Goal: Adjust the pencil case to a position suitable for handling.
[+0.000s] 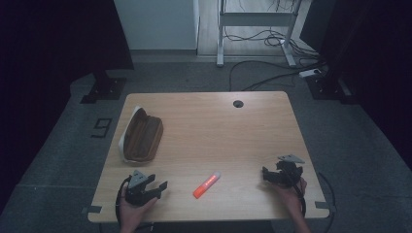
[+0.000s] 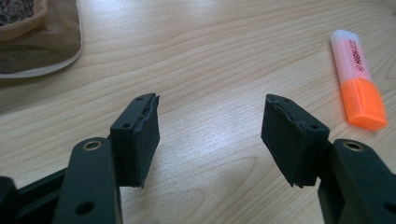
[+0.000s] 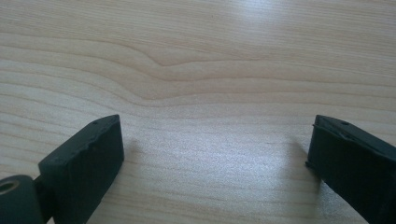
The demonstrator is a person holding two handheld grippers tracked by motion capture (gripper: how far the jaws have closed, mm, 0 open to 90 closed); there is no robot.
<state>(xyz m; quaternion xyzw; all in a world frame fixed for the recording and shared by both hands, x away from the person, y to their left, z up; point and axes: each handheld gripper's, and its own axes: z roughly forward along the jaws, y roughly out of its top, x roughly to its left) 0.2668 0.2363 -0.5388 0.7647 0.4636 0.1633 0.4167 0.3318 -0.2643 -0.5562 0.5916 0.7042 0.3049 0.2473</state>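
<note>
An orange highlighter with a clear cap [image 1: 207, 184] lies on the wooden table [image 1: 209, 131] near the front, between both hands. In the left gripper view the highlighter [image 2: 357, 79] lies at the upper right, beyond the jaws. My left gripper [image 1: 158, 187] rests at the front left, open, with bare wood between its jaws [image 2: 210, 135]. At the front right my right gripper [image 1: 268, 174] sits low over the table, its jaws wide open and nothing between them [image 3: 215, 154]. A brown glasses case [image 1: 142, 134] lies open at the left.
The case's edge [image 2: 37, 42] shows at the upper left of the left gripper view. A cable hole [image 1: 237, 103] sits near the table's far edge. Beyond the table are a desk frame [image 1: 255, 29] and cables on the floor [image 1: 272, 68].
</note>
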